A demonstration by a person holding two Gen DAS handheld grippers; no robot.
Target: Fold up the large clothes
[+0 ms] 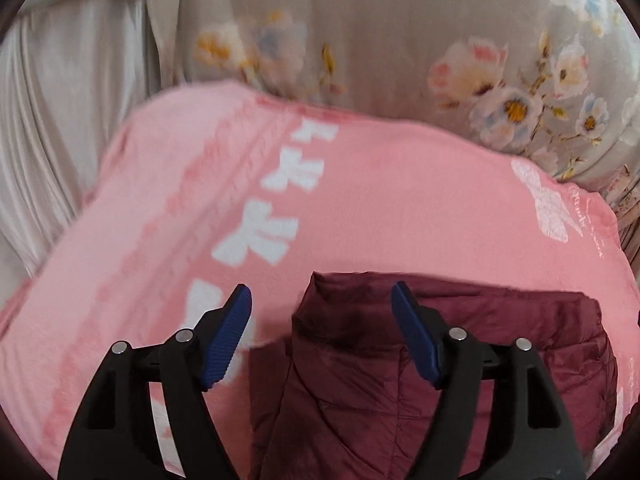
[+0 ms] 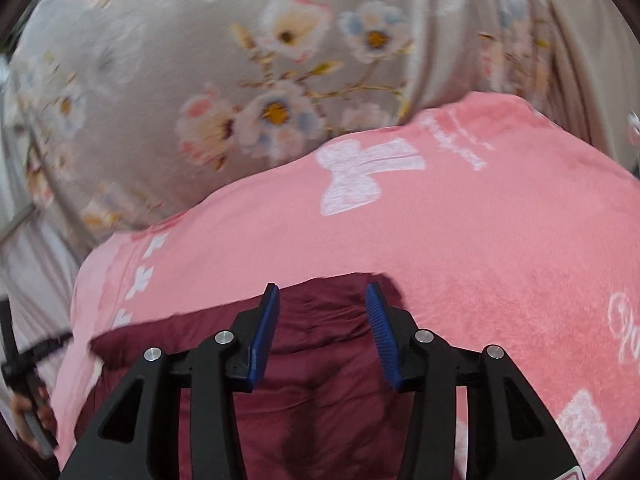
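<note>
A dark maroon padded jacket (image 1: pixel 460 360) lies folded on a pink blanket (image 1: pixel 360 208), filling the lower right of the left wrist view. My left gripper (image 1: pixel 322 300) is open and empty, hovering over the jacket's left edge, with nothing between its blue pads (image 1: pixel 228 340). The jacket also shows in the right wrist view (image 2: pixel 320 380), low in the middle. My right gripper (image 2: pixel 322 300) is open and empty above the jacket's far edge, its blue pads (image 2: pixel 264 340) apart.
The pink blanket (image 2: pixel 500 260) with white bow prints covers the bed. A grey floral quilt (image 1: pixel 400 40) lies bunched behind it; it also shows in the right wrist view (image 2: pixel 200 80). Pale curtain folds (image 1: pixel 60 120) hang at the left.
</note>
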